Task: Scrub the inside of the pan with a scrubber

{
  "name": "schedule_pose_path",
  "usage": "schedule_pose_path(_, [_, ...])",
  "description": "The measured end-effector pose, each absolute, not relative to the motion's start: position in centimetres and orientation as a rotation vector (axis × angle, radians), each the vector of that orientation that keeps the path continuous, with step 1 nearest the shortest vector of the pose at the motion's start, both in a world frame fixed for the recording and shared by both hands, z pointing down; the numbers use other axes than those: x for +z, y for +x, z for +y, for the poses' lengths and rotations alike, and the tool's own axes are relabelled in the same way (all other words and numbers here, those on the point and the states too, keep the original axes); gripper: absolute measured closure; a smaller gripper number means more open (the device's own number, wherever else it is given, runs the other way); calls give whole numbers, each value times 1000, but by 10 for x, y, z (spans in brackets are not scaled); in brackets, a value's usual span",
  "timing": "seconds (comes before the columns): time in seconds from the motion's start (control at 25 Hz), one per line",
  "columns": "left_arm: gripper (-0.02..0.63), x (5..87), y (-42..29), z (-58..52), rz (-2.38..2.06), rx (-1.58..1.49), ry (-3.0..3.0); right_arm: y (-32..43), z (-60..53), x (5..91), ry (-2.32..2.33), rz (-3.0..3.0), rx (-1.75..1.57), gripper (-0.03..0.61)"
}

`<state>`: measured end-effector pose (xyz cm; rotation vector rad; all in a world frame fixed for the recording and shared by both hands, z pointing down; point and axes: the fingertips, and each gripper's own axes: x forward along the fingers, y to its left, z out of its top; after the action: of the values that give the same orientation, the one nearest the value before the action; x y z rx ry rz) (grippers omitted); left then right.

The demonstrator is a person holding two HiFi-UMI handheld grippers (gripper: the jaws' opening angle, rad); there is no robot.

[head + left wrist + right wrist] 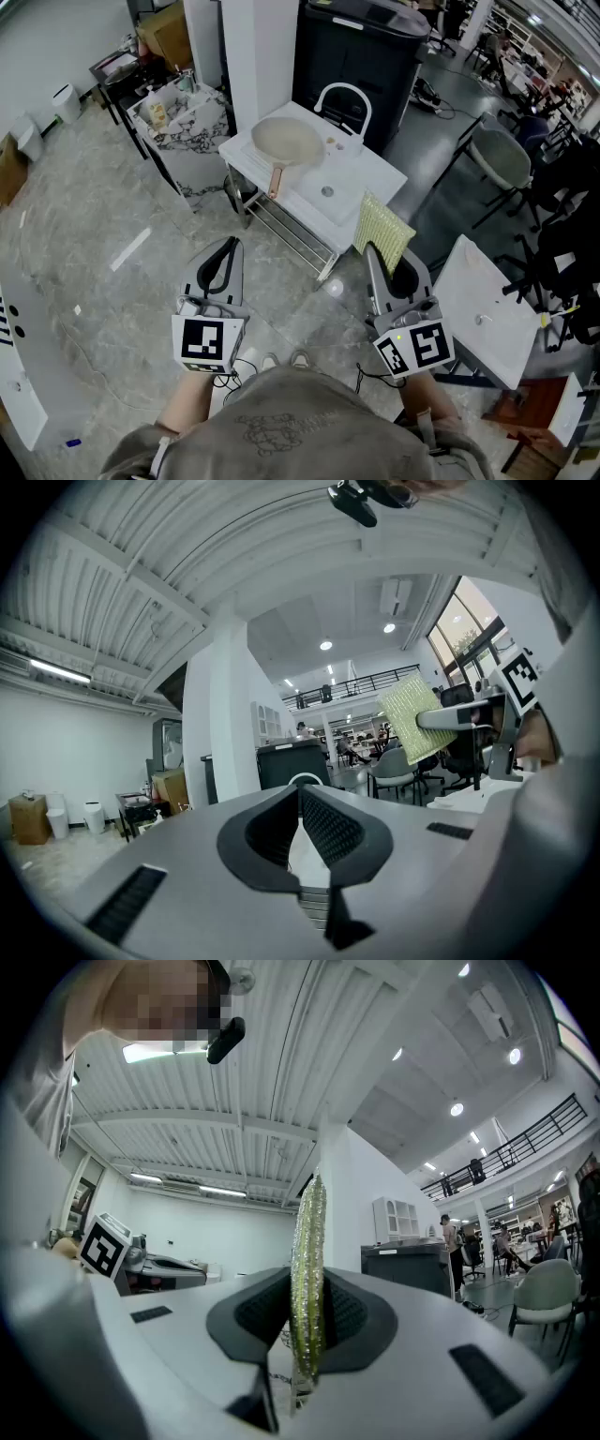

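Observation:
A beige pan (287, 141) with a wooden handle lies on the white sink unit (370, 169), left of the basin and well ahead of both grippers. My right gripper (372, 251) is shut on a yellow-green scrubber (382, 231), which stands edge-on between the jaws in the right gripper view (307, 1279). The same scrubber (411, 717) shows at the right of the left gripper view. My left gripper (231, 246) is shut with nothing in it, its jaws (298, 803) pointing level toward the room. Both grippers hover over the floor, short of the sink unit.
A curved white tap (343, 101) rises behind the basin. A metal rack (291, 230) sits under the sink unit. A marble-patterned cart (183, 131) with bottles stands to the left, a white table (487, 314) to the right, a dark cabinet (361, 56) behind.

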<state>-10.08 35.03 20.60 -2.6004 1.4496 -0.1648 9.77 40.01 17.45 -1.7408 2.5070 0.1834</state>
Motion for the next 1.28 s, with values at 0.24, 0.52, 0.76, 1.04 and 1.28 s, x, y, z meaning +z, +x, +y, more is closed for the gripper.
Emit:
schedule_pose_path(0.24, [588,201,-104,349,1474,-157,-2588,101,400,171,-1738,2486,171,505])
schedule_pose_path(0.52, [589,208,-97,348,1470,-173,-2598,108,398,178,-1743,2484,145,505])
schedule_pose_path(0.76, [588,210,-85,344,1456,-189,-2595,116,392,184,-1729,2502,126,505])
schedule_pose_path(1.04, [588,210,-69,335,1477,-196,-2570,127,378,189,-1681,2538,125,505])
schedule_pose_path(1.28, [589,217,-57,336,1520,-212,-2538,140,372,198,-1628,2565,113,505])
